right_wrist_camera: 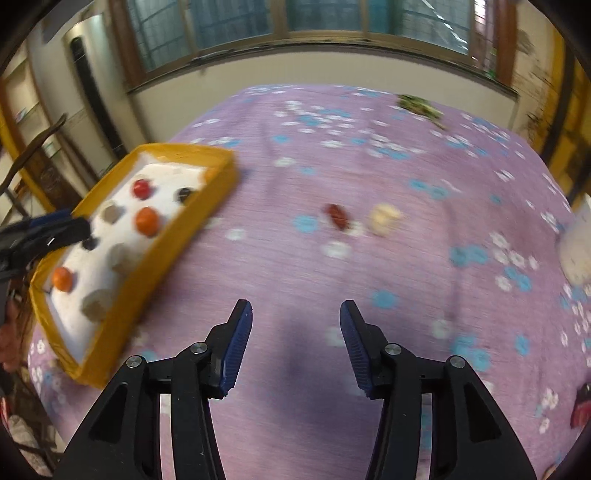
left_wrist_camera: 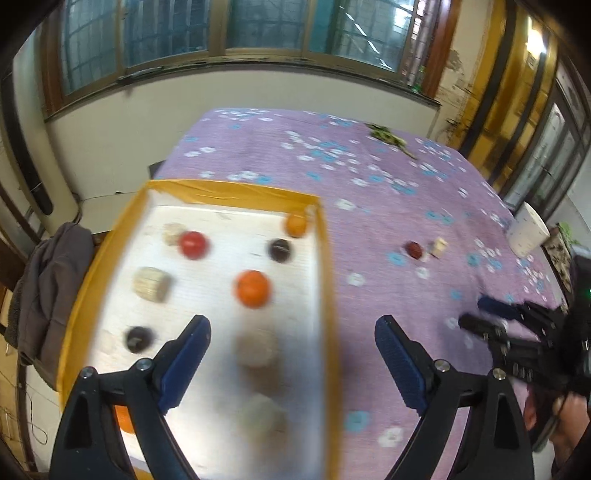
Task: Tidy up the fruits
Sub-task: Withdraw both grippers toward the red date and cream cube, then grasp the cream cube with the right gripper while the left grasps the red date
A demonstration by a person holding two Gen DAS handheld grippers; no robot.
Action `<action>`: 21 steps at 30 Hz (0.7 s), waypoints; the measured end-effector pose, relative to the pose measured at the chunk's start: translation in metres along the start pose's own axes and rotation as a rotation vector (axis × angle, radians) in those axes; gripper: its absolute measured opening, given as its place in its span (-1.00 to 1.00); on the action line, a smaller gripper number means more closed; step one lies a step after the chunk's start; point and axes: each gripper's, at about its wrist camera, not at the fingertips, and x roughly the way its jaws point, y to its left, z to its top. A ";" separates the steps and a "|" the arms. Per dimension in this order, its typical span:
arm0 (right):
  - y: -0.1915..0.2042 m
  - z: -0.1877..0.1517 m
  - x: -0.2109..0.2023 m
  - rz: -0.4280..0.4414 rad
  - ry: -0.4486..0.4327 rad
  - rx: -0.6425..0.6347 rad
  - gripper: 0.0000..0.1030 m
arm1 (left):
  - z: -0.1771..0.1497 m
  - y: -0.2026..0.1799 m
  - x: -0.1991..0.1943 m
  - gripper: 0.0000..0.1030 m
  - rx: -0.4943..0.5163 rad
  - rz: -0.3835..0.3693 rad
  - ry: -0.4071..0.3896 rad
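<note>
1. The fruits lie mostly in a shallow yellow-rimmed cardboard tray with a white floor (left_wrist_camera: 236,192), which sits at the left edge of the bed: a shiny red round fruit (left_wrist_camera: 192,244), a large orange round fruit (left_wrist_camera: 253,293), a smaller orange one (left_wrist_camera: 296,225) in the tray's far right corner, two dark purple round fruits (left_wrist_camera: 279,250) and several pale beige barrel-shaped pieces (left_wrist_camera: 151,284).
2. Two pieces lie outside the tray, near the middle of the bed and just beside each other: a dark red oval fruit (right_wrist_camera: 337,216) and a cream barrel-shaped piece (right_wrist_camera: 384,218).
3. The left claw (left_wrist_camera: 291,347) hangs above the tray's near right part, its blue ribbed pads wide apart, holding nothing.
4. The right claw (right_wrist_camera: 295,343) hangs over bare cloth near the bed's front edge, pads apart and empty.
5. The bed carries a purple woven cloth with white and blue flower print (right_wrist_camera: 369,277); a green leafy sprig (left_wrist_camera: 388,134) lies near its far edge.
6. Behind stand a cream wall and wood-framed windows (left_wrist_camera: 258,29); the pictures are motion-blurred.
</note>
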 end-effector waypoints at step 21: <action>-0.076 0.055 0.070 0.055 -0.001 0.003 -0.06 | -0.016 -0.077 0.034 0.79 0.060 0.061 0.127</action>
